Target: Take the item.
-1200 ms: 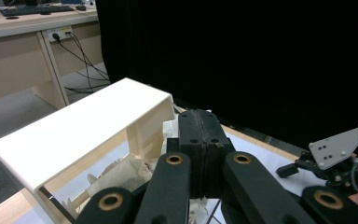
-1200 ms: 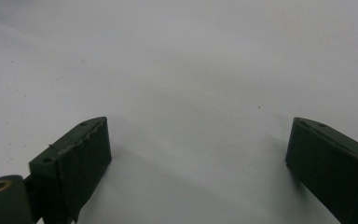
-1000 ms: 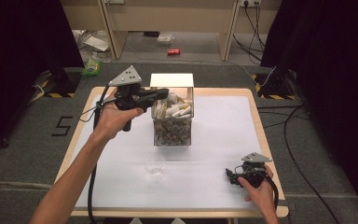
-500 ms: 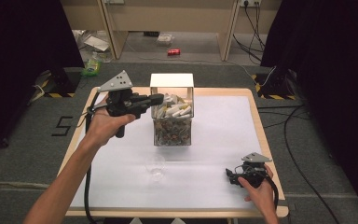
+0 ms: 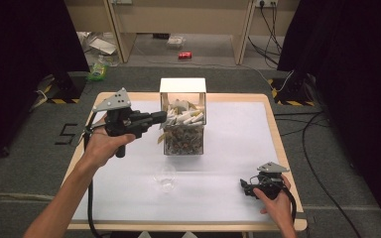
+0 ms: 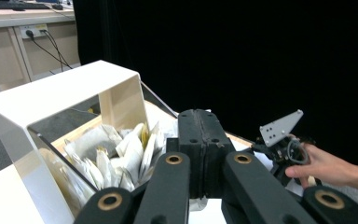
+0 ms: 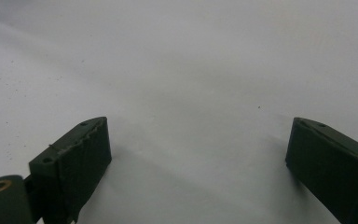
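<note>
A clear box (image 5: 182,141) stands at the back middle of the table, full of white and tan packets (image 5: 186,118), with a white hood (image 5: 182,85) over its rear. My left gripper (image 5: 161,117) is held in the air beside the box's left rim, pointing right, jaws shut with nothing seen between them. In the left gripper view the shut jaws (image 6: 200,135) point past the packets (image 6: 121,154) and the white hood (image 6: 65,98). My right gripper (image 5: 244,187) rests at the front right of the table, and in its own view it (image 7: 198,140) stands open over bare white surface.
A small clear glass cup (image 5: 165,178) stands on the white table cover (image 5: 238,139) in front of the box. The left gripper's cable (image 5: 90,198) hangs along the forearm. The other hand and its gripper (image 6: 284,142) show far off in the left gripper view.
My left gripper has drawn back leftward and toward the person, sinking slightly, from over the box's top to its left rim. The right gripper has stayed put.
</note>
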Demonstrator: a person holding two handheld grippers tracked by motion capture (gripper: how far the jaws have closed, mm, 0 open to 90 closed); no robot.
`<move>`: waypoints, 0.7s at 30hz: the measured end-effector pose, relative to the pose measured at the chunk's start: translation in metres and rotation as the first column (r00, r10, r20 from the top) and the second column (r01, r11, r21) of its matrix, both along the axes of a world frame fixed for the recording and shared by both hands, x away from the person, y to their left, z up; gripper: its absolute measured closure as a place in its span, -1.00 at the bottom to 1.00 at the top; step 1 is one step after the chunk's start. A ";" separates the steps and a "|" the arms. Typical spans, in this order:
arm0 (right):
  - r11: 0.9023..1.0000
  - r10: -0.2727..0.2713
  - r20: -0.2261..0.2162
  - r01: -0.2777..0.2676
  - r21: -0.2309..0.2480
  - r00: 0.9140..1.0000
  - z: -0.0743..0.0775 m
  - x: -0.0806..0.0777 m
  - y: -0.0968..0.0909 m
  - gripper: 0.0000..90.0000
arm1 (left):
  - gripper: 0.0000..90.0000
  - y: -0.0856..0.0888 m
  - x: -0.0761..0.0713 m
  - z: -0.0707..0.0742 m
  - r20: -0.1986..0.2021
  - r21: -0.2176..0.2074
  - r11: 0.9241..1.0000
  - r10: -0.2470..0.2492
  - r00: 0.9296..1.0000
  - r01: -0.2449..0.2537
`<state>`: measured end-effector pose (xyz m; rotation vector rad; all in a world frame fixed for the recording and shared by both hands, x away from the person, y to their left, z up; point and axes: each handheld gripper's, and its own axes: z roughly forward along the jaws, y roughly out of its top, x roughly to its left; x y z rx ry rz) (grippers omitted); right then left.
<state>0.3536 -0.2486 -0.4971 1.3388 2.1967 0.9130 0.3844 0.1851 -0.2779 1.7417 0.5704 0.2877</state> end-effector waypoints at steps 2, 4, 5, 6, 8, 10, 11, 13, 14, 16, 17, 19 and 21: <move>1.000 0.000 0.000 0.000 0.000 1.000 0.000 0.000 0.000 -0.84 | 0.98 0.001 -0.001 -0.003 -0.008 -0.003 1.000 -0.004 1.000 0.004; 1.000 0.000 0.000 0.000 0.000 1.000 0.000 0.000 0.000 -0.84 | 0.98 0.002 -0.002 -0.007 -0.014 -0.005 1.000 -0.008 1.000 0.008; 1.000 0.000 0.000 0.000 0.000 1.000 0.000 0.000 0.000 -0.84 | 0.98 0.003 -0.003 -0.009 -0.016 -0.005 1.000 -0.010 1.000 0.010; 1.000 0.000 0.000 0.000 0.000 1.000 0.000 0.000 0.000 -0.84 | 0.98 0.003 -0.004 -0.010 -0.018 -0.005 1.000 -0.011 1.000 0.011; 1.000 0.000 0.000 0.000 -0.001 1.000 0.000 0.000 0.000 -0.84 | 0.98 0.003 -0.005 -0.014 -0.024 -0.007 1.000 -0.013 1.000 0.012; 1.000 0.000 0.000 0.000 0.000 1.000 0.000 0.000 0.000 -0.84 | 0.98 0.004 -0.007 -0.017 -0.028 -0.009 1.000 -0.015 0.999 0.015; 1.000 0.000 0.000 0.000 0.000 1.000 0.000 0.000 0.000 -0.84 | 0.98 0.004 -0.008 -0.019 -0.031 -0.012 1.000 -0.017 0.999 0.017; 1.000 0.000 0.001 0.000 0.000 1.000 0.000 0.000 0.000 -0.84 | 0.98 0.004 -0.009 -0.022 -0.033 -0.011 1.000 -0.020 0.999 0.020; 1.000 0.000 0.001 0.000 0.000 1.000 0.000 0.000 0.000 -0.84 | 0.97 0.005 -0.010 -0.024 -0.032 -0.009 1.000 -0.022 0.999 0.022; 1.000 0.000 0.000 0.000 0.000 1.000 0.000 0.000 0.000 -0.84 | 0.97 0.005 -0.011 -0.027 -0.035 -0.014 1.000 -0.022 0.999 0.021; 1.000 -0.001 0.001 0.001 0.000 1.000 0.000 0.000 0.000 -0.84 | 0.97 0.005 -0.012 -0.029 -0.039 -0.018 1.000 -0.022 0.999 0.021; 1.000 -0.001 0.002 0.001 0.000 1.000 0.000 0.000 0.000 -0.84 | 0.97 0.006 -0.013 -0.033 -0.046 -0.019 1.000 -0.024 0.999 0.023; 1.000 0.000 0.002 0.000 0.001 1.000 0.000 0.000 0.000 -0.84 | 0.97 0.006 -0.013 -0.038 -0.055 -0.026 0.999 -0.025 0.998 0.024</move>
